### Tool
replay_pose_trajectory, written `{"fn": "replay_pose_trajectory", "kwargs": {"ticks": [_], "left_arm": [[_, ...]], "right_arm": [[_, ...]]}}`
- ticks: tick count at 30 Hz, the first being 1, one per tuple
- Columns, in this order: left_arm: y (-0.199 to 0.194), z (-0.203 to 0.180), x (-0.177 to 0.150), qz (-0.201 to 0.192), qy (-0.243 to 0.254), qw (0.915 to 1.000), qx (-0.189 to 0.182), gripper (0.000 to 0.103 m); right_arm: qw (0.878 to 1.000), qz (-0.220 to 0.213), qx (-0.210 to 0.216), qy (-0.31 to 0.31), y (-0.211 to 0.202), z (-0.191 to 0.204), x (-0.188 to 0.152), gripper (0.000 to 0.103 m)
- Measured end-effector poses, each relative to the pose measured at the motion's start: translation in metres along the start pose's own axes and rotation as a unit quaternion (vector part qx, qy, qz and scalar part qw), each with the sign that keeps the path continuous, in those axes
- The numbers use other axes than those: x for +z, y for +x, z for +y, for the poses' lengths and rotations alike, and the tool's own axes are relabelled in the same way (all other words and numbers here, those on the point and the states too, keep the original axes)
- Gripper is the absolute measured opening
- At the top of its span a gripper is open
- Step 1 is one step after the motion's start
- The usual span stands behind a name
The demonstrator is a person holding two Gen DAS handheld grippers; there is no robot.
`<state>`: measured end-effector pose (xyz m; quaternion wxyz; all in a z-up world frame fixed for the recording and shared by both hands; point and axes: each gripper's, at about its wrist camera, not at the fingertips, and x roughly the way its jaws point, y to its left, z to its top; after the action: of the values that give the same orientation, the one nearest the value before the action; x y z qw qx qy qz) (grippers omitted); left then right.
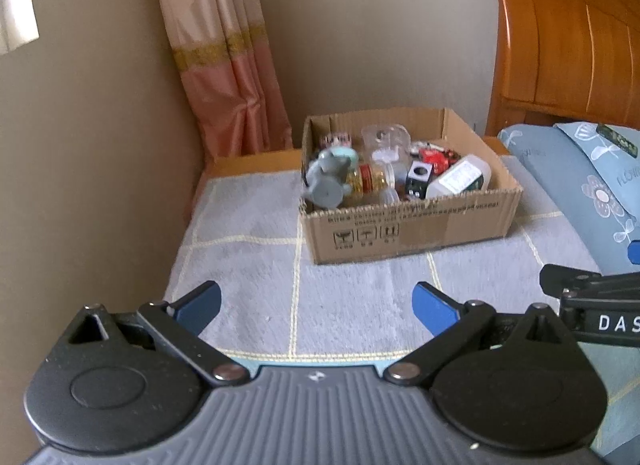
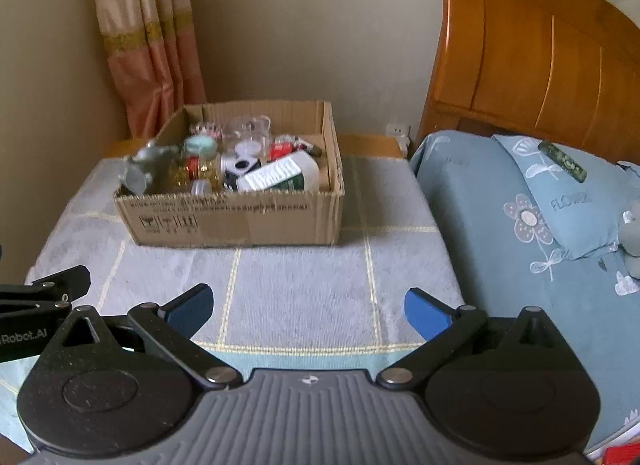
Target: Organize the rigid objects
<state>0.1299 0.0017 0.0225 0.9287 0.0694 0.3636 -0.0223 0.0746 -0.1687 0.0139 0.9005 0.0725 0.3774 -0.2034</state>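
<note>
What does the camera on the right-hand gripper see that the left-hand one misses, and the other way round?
Only the right wrist view shows the white wall socket behind the bed, a grey soft toy at the far right edge, and much more of the blue pillow. Only the left wrist view shows a bright window corner at top left. Both show the cardboard box full of bottles and toys on the grey checked blanket, the pink curtain, the wooden headboard, and each open gripper: left gripper, right gripper.

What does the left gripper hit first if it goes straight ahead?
Probably the box: its near wall sits ahead of the open left gripper, with only bare blanket between. Depth is unclear.
</note>
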Motion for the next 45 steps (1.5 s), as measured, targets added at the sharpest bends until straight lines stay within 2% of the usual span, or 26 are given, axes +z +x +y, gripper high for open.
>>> {"fn": "replay_pose_trajectory", "kwargs": {"ticks": [8,45], "left_arm": [[-0.0052,0.0021,0.0047,-0.012,-0.004,0.9999,0.007,0.101],[-0.0033,0.004,0.0044,-0.01,-0.007,0.9999,0.007,0.101]], "right_arm": [[1.0,-0.006,0.006,0.001,-0.0043,0.0022,0.0026,0.103],[1.0,-0.01,0.013,0.008,-0.005,0.0011,0.0066,0.103]]}}
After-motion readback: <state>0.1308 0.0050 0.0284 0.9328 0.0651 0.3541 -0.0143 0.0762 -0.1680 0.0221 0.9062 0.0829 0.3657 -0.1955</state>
